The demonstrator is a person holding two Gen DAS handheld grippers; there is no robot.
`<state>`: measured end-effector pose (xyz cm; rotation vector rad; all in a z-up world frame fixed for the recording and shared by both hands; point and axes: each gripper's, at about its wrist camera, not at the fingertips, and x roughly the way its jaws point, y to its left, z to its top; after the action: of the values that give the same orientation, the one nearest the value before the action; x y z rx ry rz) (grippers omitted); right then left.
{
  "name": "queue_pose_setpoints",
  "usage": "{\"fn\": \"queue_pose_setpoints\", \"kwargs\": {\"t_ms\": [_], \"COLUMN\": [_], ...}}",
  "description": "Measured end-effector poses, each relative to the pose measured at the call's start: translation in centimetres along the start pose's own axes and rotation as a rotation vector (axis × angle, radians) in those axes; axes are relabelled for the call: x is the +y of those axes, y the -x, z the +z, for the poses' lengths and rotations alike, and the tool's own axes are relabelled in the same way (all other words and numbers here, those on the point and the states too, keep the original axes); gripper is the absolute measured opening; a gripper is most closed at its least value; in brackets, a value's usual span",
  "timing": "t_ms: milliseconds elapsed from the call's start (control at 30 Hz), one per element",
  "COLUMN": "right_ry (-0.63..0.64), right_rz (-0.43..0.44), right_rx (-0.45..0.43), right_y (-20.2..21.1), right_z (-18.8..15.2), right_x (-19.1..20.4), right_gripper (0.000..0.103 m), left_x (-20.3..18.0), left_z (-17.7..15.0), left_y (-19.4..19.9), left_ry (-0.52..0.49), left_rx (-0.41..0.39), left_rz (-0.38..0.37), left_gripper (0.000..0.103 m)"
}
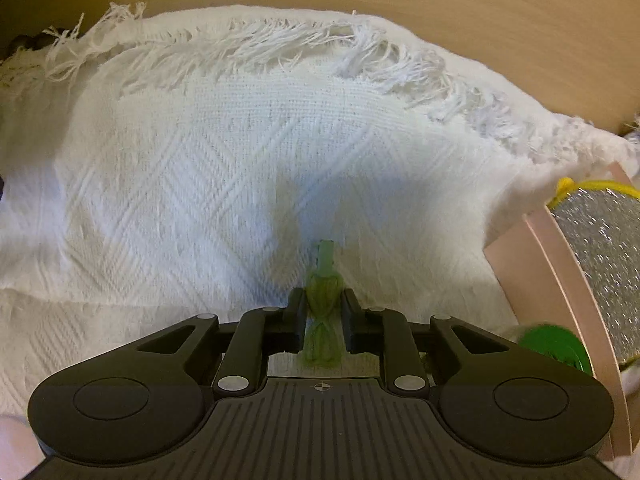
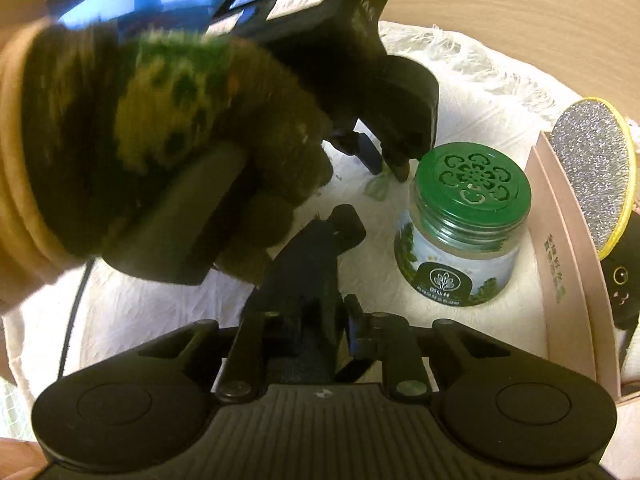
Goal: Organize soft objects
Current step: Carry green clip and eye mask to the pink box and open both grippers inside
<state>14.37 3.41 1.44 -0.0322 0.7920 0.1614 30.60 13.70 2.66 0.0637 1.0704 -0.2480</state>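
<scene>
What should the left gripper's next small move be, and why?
Probably lift a little, staying shut. The left gripper is clamped on a small green toy just over the white blanket. In the right wrist view it sits close beside the green-lidded jar, with the pink box beyond, so rising first would likely clear the jar.

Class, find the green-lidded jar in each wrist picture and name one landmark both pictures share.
Left wrist view: only the jar's blurred green lid shows, low right, beside the pink box.
Right wrist view: whole jar, right of centre, on the white cloth.
Shared landmark: the glittery silver disc in the box.
</scene>
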Motion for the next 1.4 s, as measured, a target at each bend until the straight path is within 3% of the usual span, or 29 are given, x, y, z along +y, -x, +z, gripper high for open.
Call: {"fn": "queue_pose_setpoints", "kwargs": {"t_ms": [167,367,500,600,833,1067,1400], "right_ry": [0.006,0.044,0.078,0.107,0.16,0.154,0.062], "right_rz": [-0.006,-0.024,-0.025,-0.026,-0.047,-0.112,-0.281], "right_rx": [0.015,-0.031,-0.077,-0.125,-0.256,-0.363,-0.437], "right_y": [1.6,4.3,5.9,7.6,12.2,17.4,23.5], "right_z": [0.4,1.9,3.7,5.4,8.8,9.5,6.3], "right_x": [-0.2,-0.3,0.0,0.4,-0.1,-2.7,-10.4], "right_gripper": [0.016,0.016,0.016,0.016,0.016,0.016,0.017], "left_x": [1.8,5.3,7.2,7.7,6.4,2.3,-7.8], "left_z": [-0.6,-0.3,-0.3,0.0,-0.6,-0.5,-0.4], "left_y": [2.9,9.9,14.3,17.8,23.0,23.8,19.1], "left_ry": [0.079,0.148,0.162,0.148,0.102,0.063,-0.019], "left_rx": [-0.034,-0.15,-0.233,-0.288,-0.369,-0.379,-0.294], "left_rz": [-0.089,-0.172,-0.178,-0.135,-0.101,-0.141,-0.282], "left_gripper": [0.02,0.021,0.021,0.021,0.021,0.021,0.021]}}
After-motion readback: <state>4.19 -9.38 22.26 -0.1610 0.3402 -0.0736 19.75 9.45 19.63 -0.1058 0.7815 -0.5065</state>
